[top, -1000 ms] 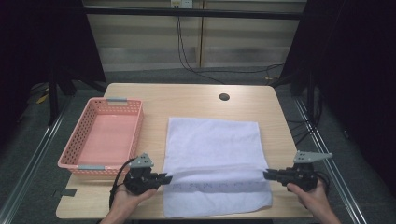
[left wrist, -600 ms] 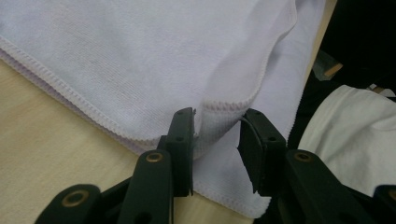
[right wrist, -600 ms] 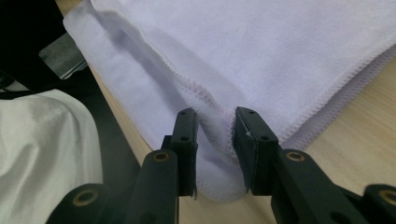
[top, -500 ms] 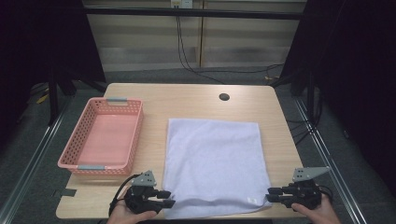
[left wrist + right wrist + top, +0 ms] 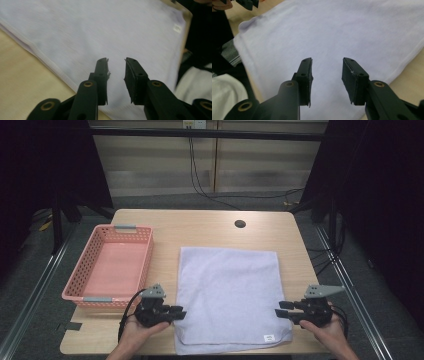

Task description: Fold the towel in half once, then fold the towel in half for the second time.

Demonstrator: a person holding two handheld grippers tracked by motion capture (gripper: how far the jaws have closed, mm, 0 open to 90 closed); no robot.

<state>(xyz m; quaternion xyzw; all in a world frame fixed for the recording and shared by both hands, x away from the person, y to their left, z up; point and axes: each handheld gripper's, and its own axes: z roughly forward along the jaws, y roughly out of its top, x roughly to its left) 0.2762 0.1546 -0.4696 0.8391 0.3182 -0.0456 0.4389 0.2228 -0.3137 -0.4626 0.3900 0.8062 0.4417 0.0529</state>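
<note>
Left gripper [image 5: 176,312] and right gripper [image 5: 281,311], jaws parted, empty, flank white towel [image 5: 227,295] spread flat along table's [image 5: 200,227] near edge. Risk: shallow bite takes one layer only; hem slips, fold skews.

Both grippers are black: the left gripper [image 5: 177,312] and right gripper [image 5: 280,312] each carry a grey three-cornered plate on top and trail a black cable. Their flat, rectangular jaws have small screw holes, with brass-coloured rivets at the pivots behind
</note>
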